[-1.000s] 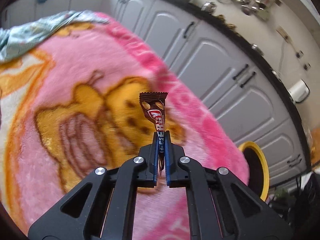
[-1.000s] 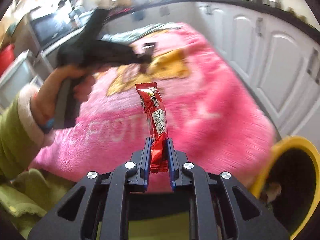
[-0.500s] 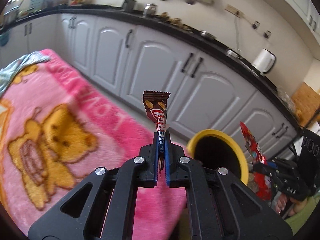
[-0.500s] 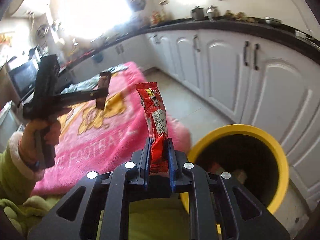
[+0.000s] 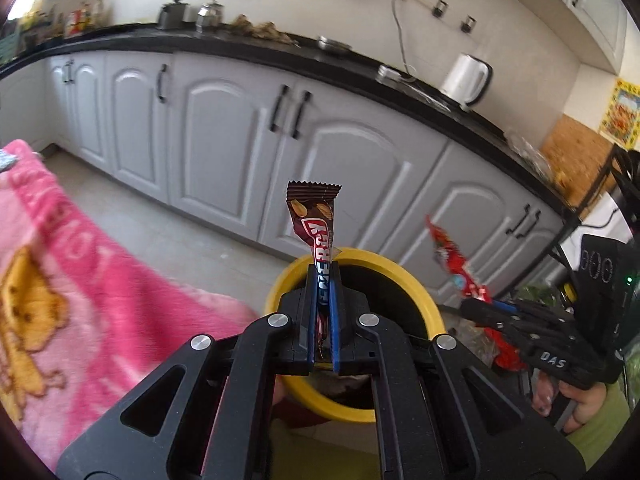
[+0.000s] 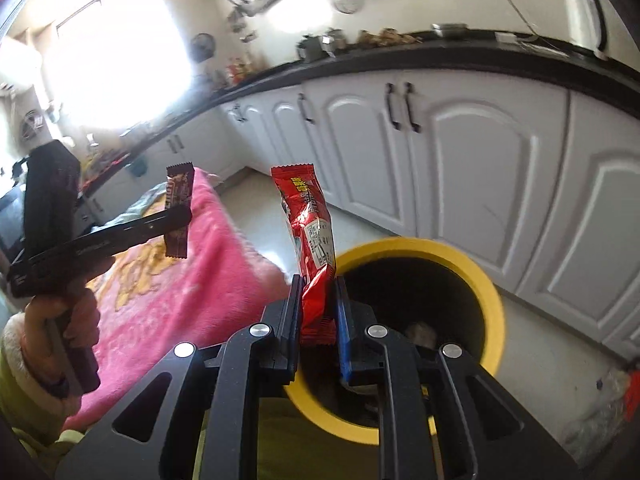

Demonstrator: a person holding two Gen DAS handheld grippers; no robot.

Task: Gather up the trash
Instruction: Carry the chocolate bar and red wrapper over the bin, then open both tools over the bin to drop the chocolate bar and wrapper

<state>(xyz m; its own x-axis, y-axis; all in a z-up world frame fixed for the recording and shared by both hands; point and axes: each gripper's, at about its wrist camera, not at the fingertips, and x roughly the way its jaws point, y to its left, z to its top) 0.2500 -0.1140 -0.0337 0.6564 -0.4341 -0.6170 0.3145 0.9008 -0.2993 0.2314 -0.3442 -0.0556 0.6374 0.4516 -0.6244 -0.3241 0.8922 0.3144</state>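
- Left gripper [image 5: 323, 280]: jaws clamped on a brown foil snack-bar wrapper [image 5: 316, 224]; lower end is pinched between the pads, most of the length stands clear beyond the fingertips.
- Right gripper [image 6: 318, 292]: jaws closed on a crinkled red foil snack wrapper [image 6: 310, 232], gripped at its bottom end.
- Long axis of each wrapper runs along its gripper's fingers, crimped free end pointing up and away from the camera; the brown one is tilted slightly right at the grip.
- Round yellow-rimmed waste bin [image 5: 404, 276] with dark interior is seen directly behind and below both sets of fingertips; some debris is visible inside [image 6: 420, 330].
- Bin is bounded by a pink fleece blanket [image 5: 100, 272] on one side and white cabinet doors [image 6: 480, 168] on the other; the blanket edge is just beside the rim, and bare floor shows between bin and cabinets.
- In the left wrist view the right gripper [image 5: 480, 306] is seen just beside the bin.
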